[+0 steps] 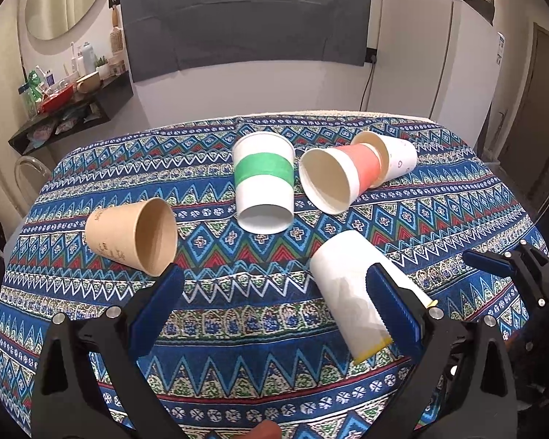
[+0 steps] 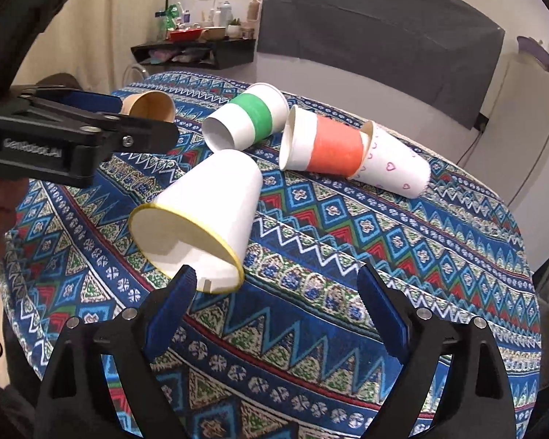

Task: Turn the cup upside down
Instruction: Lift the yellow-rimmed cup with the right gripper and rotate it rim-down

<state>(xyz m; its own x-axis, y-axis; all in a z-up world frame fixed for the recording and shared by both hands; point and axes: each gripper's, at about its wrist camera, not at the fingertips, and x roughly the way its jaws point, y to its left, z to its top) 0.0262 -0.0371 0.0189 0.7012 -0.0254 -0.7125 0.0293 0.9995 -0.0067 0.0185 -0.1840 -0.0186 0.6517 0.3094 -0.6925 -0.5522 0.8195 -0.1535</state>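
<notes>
The yellow-rimmed white cup (image 2: 201, 219) lies on its side on the bench (image 2: 421, 256) nearest my spread, empty right fingers (image 2: 276, 285); it looks light and crushable, so I'd pinch its wall gently.

Even indoor light, soft shadows, sharp centre, strong fisheye bending, dark vignetted corners

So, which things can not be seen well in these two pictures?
- Pink banded cup: its base is hidden inside the heart cup, both views.
- White cup: left wrist view, the left gripper finger covers part of its wall.
- Brown cup: right wrist view, partly behind the left gripper; print too small.
- Shelf items: too small.
</notes>
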